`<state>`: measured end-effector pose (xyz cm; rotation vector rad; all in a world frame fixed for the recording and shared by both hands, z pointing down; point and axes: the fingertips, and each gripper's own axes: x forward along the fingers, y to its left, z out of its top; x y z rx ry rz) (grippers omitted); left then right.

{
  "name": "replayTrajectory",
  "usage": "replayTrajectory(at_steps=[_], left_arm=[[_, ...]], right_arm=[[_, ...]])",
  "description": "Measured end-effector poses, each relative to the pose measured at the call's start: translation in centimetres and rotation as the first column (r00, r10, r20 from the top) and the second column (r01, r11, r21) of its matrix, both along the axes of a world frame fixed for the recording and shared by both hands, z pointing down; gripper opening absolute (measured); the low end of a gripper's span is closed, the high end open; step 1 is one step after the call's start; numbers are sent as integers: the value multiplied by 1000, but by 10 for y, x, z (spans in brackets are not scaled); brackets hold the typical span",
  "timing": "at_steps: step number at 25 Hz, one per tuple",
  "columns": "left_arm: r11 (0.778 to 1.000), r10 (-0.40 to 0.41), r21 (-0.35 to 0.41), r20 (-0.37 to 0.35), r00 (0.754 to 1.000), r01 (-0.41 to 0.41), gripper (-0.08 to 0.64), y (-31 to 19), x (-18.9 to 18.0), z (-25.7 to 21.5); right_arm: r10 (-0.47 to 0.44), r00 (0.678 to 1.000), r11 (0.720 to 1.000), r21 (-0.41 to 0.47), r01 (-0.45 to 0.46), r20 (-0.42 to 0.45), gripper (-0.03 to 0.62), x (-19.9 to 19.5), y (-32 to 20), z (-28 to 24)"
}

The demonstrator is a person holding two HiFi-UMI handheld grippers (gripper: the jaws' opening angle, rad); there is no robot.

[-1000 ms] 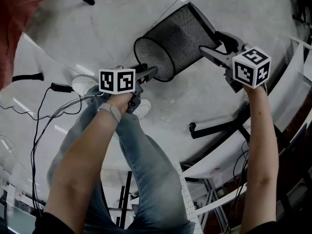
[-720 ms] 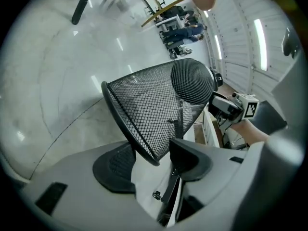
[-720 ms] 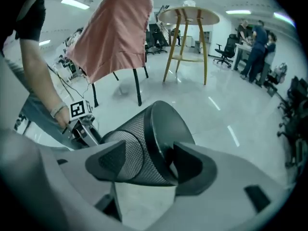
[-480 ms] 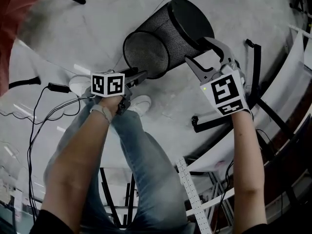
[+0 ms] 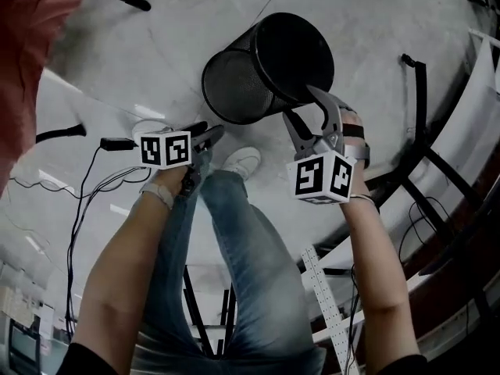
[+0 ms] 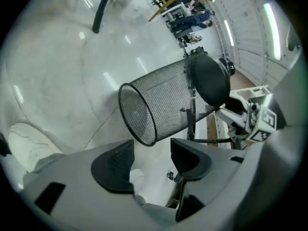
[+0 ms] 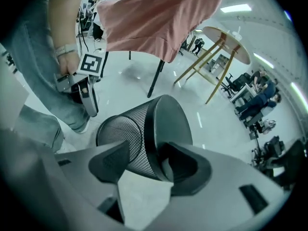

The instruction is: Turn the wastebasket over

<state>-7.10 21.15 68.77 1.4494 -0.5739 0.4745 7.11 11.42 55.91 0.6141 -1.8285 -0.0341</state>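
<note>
One mesh wastebasket, 2 grippers. R gripper — jaws just closing — clamps its base, basket tilted above floor; L gripper — jaws just opening, wide, empty, near rim.

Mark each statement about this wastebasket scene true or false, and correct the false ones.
1. The right gripper grips the wastebasket at its base. True; its fingers have just been closing on it.
2. The wastebasket stands upright. False: it is tilted, mouth toward the left gripper.
3. The left gripper is open and empty. True; its fingers have just been opening, nothing between them.
4. The wastebasket holds crumpled paper. False: it is empty.
</note>
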Motion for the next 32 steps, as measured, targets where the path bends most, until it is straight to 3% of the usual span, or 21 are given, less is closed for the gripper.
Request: replayTrajectory(at_steps=[5,9,13,14,15,25,32], left_arm=[[997,-38,72,53,998,35,236,-10,-52,-41],[994,-63,89,69,996,57,236,-11,-78,-54],[991,-95,99,79,992,87,236,-12,-94,-55],[990,-107,100,76,991,99,236,-13,-96,-55],[989,-117,102,73,990,109,236,-13,-97,-55],[984,-148,110,61,987,141,236,-6,-104,-57],[978,-128,172,42,991,119,236,-21,-93,-90]], right_arm=[[-39,998,997,60,41,-42,239,-40,12,0],[-65,994,995,71,71,-93,216,-63,19,9],[-72,983,993,79,86,-167,85,-69,28,31],[-59,982,992,98,77,-179,21,-68,27,34],[-45,982,991,114,66,-181,12,-67,25,35],[-68,979,986,137,95,-191,11,-69,18,37],[-25,989,994,100,40,-148,12,-66,13,27]])
